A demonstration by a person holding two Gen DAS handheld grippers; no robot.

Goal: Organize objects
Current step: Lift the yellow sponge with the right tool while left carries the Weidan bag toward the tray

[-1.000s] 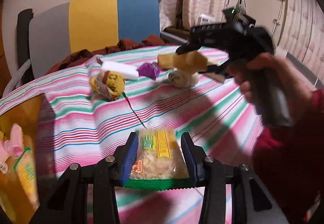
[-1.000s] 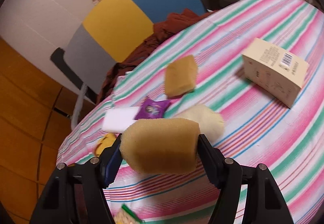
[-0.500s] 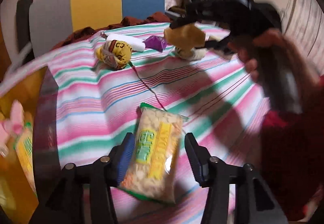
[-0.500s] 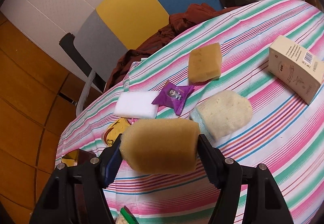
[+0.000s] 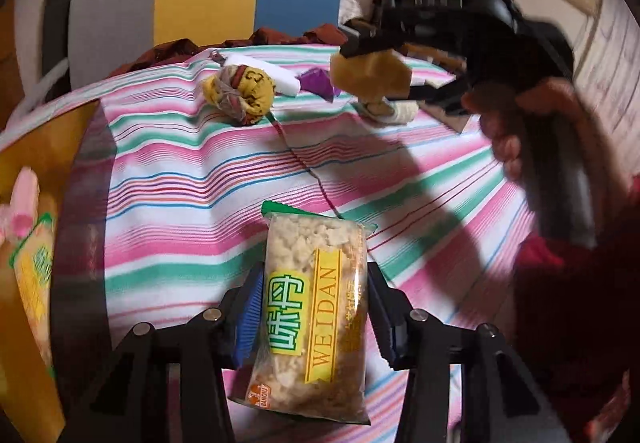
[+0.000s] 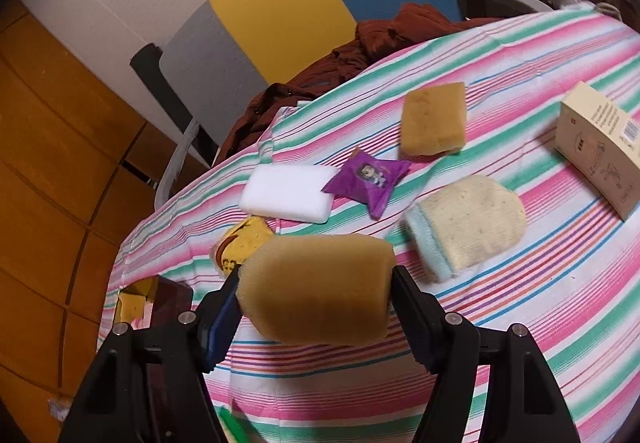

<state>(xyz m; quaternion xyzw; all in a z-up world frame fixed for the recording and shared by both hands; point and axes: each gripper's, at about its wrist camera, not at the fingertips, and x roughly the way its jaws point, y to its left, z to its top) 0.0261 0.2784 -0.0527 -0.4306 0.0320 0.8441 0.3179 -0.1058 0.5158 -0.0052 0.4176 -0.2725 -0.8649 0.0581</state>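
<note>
Left gripper: my jaws have just been closing around the snack packet; whether the pads press it, I cannot tell.
Snack packet: lying on the striped worktop.
Right gripper: my jaws squeeze the tan sponge, held above the worktop.
Beyond: second sponge, white block, purple sachet.

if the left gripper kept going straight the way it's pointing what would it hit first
Most likely the snack packet, which already lies between the left gripper jaws, then the striped tablecloth under it. Depth is hard to judge.
</note>
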